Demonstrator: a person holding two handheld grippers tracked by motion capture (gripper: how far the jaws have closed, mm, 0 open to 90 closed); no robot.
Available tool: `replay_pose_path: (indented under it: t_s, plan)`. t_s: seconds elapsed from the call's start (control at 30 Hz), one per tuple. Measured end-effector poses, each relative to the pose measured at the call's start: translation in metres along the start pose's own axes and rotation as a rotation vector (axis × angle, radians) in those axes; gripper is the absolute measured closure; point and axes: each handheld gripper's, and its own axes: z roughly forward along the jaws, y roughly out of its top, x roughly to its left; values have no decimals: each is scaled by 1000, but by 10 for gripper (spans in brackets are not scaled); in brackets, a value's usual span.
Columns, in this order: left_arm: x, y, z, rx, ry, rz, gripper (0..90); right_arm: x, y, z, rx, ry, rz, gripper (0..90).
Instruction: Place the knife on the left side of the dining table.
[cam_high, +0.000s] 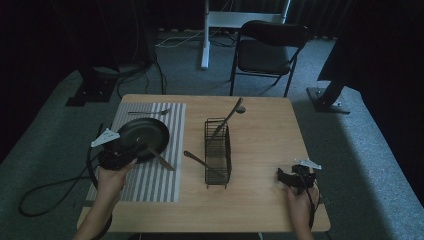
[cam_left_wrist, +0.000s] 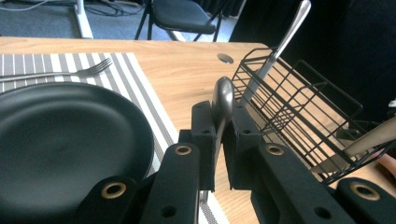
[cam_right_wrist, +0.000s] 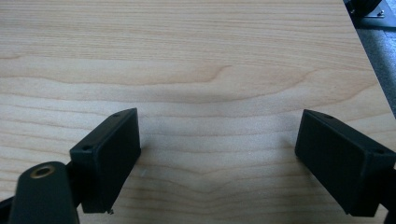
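The black fingers (cam_left_wrist: 205, 140) of the left gripper (cam_left_wrist: 219, 140) were clamped on a slim, polished steel knife (cam_left_wrist: 222, 100); the right gripper (cam_right_wrist: 217, 154) was held apart. The knife was judged stiff, light and slippery, best gripped mid-handle.

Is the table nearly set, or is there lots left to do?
About halfway, it seems. Done: the black plate sits on the striped mat, with a fork beyond it. In hand: the left tool is shut on a knife beside the plate. Left: two utensils wait in the wire basket. The right tool rests open.
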Motion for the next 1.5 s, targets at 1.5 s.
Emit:
replay_pose_path:
  t_s: [1.5]
  plan:
    - [66, -25, -34, 86, 75, -148, 739, 0, 0, 0, 0, 0, -1, 132]
